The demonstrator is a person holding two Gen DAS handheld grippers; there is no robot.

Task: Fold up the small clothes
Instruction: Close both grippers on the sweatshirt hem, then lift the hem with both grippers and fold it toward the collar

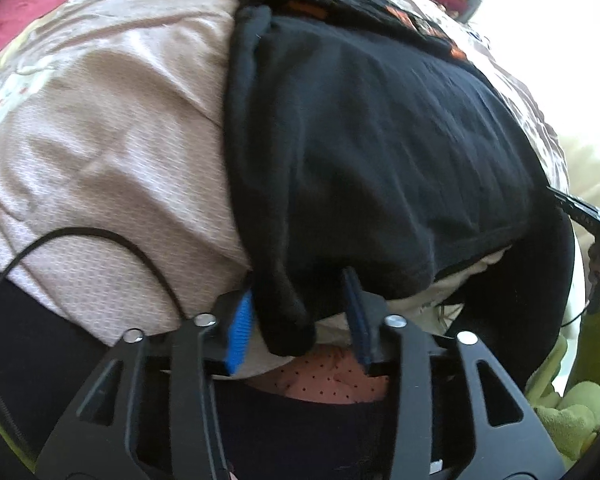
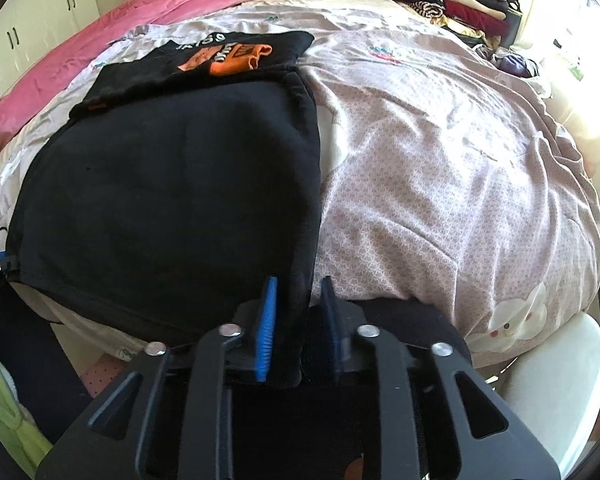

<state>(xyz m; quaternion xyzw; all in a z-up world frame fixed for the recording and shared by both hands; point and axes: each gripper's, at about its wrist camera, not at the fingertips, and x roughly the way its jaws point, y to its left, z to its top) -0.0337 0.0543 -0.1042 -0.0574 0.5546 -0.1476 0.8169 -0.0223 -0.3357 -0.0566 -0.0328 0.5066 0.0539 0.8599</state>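
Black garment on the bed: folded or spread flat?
Partly folded: the black garment lies doubled over its printed half, near corners between both grippers' pads.

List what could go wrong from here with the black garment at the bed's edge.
1. The black fleece garment hangs over the near edge of the pink patterned bedspread; if either corner slips free, it may slide floorward.
2. The left gripper has a thick bunched corner between its blue pads, with a gap visible, so a lift might drop that side.
3. The right gripper straddles only a narrow edge strip; pulling could skew the fold.
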